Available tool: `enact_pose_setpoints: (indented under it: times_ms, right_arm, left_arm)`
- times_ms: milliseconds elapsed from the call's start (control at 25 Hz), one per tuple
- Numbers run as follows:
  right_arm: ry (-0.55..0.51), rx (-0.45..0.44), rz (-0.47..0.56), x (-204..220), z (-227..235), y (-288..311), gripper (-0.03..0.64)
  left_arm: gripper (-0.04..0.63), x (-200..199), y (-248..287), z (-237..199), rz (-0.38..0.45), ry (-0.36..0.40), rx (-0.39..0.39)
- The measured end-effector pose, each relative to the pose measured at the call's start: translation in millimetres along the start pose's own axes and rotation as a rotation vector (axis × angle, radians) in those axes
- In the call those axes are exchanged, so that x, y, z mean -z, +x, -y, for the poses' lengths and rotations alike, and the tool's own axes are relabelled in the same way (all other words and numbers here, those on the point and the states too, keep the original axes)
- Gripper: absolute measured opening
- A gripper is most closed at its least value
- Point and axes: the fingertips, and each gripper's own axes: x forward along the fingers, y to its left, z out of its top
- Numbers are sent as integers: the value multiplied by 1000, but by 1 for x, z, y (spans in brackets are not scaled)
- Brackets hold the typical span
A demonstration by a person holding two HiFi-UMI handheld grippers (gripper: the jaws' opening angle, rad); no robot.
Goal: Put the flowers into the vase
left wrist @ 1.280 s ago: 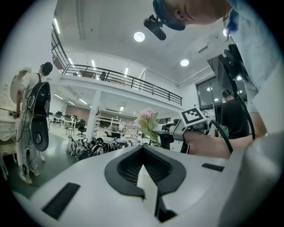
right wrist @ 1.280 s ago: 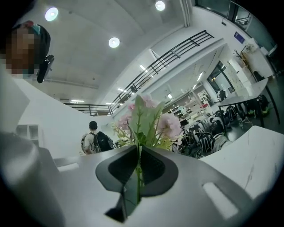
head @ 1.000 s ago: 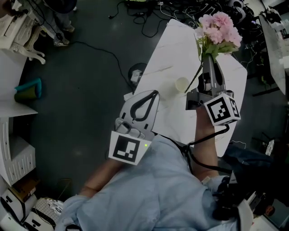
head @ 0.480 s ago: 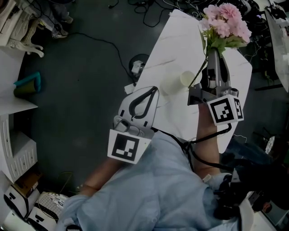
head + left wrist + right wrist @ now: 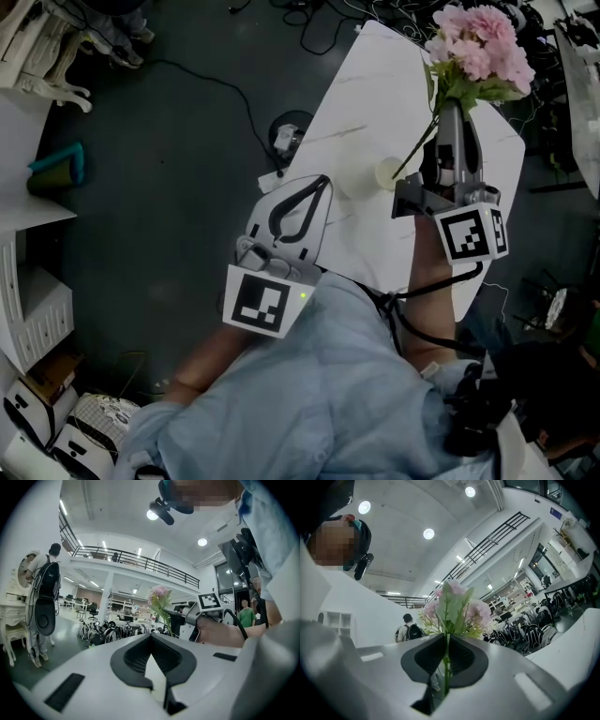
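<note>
Right gripper (image 5: 451, 108) clamped on the bunch of pink artificial flowers with thin green stems (image 5: 478, 47), held over the white marble-pattern table (image 5: 366, 84)
The jaws of the right gripper are pressed together on the stems just below the blossoms; 1 stem trails down towards the small pale-yellow cylindrical vase (image 5: 384, 173) standing on the table, and whether its end is inside the mouth cannot be told. The left gripper (image 5: 323, 180) has its jaws together on nothing, near the table edge. Judged handling: the bunch is light and top-heavy, with flexible stems and crushable blossoms; grip the stems, never the heads
</note>
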Motion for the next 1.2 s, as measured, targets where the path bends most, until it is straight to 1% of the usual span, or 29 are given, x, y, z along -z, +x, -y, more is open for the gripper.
enact_pose_setpoints:
  times_ms: [160,520,680,840,1120,1200]
  right_arm:
    - [-15,-13,13,2,1,-1,14]
    - [-34,-41,-4,12,12,-5,15]
    - [-39,-48,-6,25,3,-14,15]
    - [-40,-42,-13,34,4,-21,17]
    - [-59,-44,-14,55,5,-46,17]
    - [-71,-45,-25,56,4,-47,18]
  left_arm:
    - [4,-1,2,-1,-9,-6,1]
    - [4,-1,20,4,-46,-23,12]
    - [4,7,11,3,-53,-29,23]
    - [3,13,12,2,-69,-32,32]
    - [4,34,8,13,-79,-18,59]
    - [4,32,11,15,-83,-19,67]
